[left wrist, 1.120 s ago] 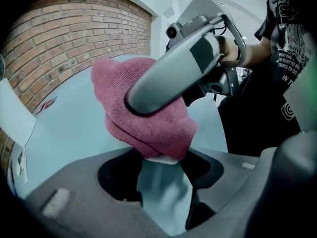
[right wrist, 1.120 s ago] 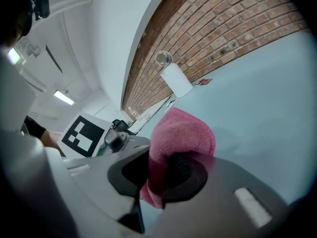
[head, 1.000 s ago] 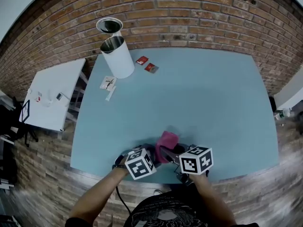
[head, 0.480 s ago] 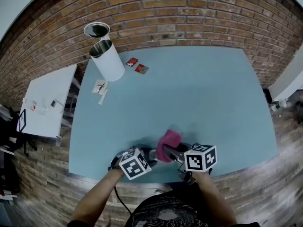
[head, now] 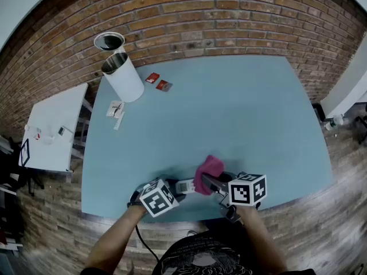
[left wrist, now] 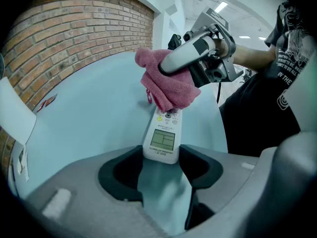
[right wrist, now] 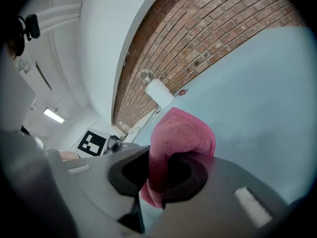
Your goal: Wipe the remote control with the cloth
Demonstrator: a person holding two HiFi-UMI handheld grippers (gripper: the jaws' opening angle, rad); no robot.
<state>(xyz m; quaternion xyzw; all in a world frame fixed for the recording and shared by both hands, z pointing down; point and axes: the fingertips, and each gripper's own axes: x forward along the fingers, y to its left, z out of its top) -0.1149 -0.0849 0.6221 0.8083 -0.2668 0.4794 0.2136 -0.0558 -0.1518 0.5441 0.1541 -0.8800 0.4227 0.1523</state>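
A white remote control point(left wrist: 163, 136) with a small screen lies along the light blue table point(head: 229, 107), near its front edge. My left gripper point(left wrist: 161, 160) is shut on its near end. A pink cloth point(left wrist: 168, 81) is bunched over the remote's far end, pinched by my right gripper point(right wrist: 161, 175), which is shut on it. In the head view the remote control point(head: 186, 186) shows between the two marker cubes, with the pink cloth point(head: 207, 171) just right of it, my left gripper point(head: 172, 189) at its left and my right gripper point(head: 211, 183) reaching in from the right.
A white cylindrical bin point(head: 121, 76) stands at the table's far left corner with a round lid point(head: 109, 40) behind it. Two small red packets point(head: 158, 82) and white paper slips point(head: 116, 110) lie nearby. A white side table point(head: 51, 128) sits left. A brick wall point(head: 229, 22) runs behind.
The cloth has shifted slightly right along the remote, baring more of its white body. The left gripper holds the remote still. The head camera has also moved a little.
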